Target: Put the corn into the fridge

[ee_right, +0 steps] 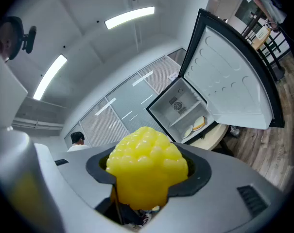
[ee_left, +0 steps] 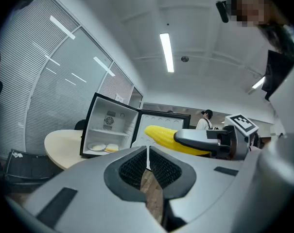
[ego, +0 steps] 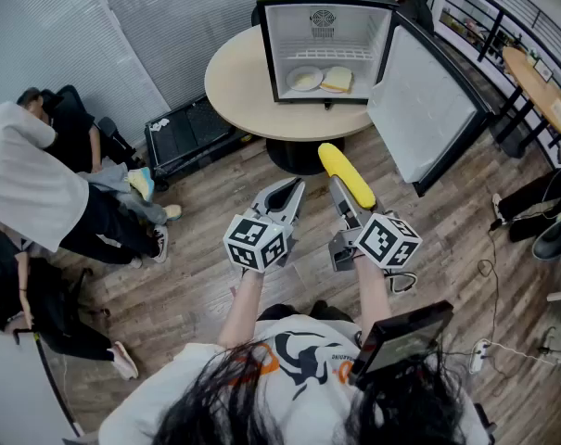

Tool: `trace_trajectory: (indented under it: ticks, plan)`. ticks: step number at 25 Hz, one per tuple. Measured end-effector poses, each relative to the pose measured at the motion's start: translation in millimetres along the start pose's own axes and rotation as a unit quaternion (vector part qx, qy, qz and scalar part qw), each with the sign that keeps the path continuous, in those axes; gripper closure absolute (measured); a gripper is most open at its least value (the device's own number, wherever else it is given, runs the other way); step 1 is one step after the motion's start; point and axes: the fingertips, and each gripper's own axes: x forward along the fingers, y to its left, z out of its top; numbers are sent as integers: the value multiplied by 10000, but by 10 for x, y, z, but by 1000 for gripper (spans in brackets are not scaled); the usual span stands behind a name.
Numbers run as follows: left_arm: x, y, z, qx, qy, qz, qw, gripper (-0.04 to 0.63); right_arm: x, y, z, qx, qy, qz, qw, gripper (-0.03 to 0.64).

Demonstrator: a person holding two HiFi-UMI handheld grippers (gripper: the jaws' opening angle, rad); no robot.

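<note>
A yellow corn cob (ego: 347,176) sticks out forward from my right gripper (ego: 343,191), whose jaws stand wide and are shut on it. The right gripper view has the cob's knobbly end (ee_right: 147,166) filling the gap between the jaws. My left gripper (ego: 292,193) is beside it on the left, shut, with nothing in it (ee_left: 147,154). Both point level at a small black fridge (ego: 325,40) on a round beige table (ego: 238,91). The fridge door (ego: 424,109) is swung open to the right. A plate (ego: 304,79) and a slice of bread (ego: 337,80) lie on the fridge floor.
Two people sit or crouch on the wooden floor at the left (ego: 39,184). A black case (ego: 183,133) lies by the table. Another person stands behind the fridge. A second table (ego: 540,86) and a railing are at the far right, with cables on the floor (ego: 489,267).
</note>
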Motion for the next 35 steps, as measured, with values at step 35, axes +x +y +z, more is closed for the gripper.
trace_trajectory:
  ticks: [35]
  plan:
    - [586, 61, -198, -13, 64, 379, 9993, 583, 282, -621, 167, 153, 364, 294, 9988, 354]
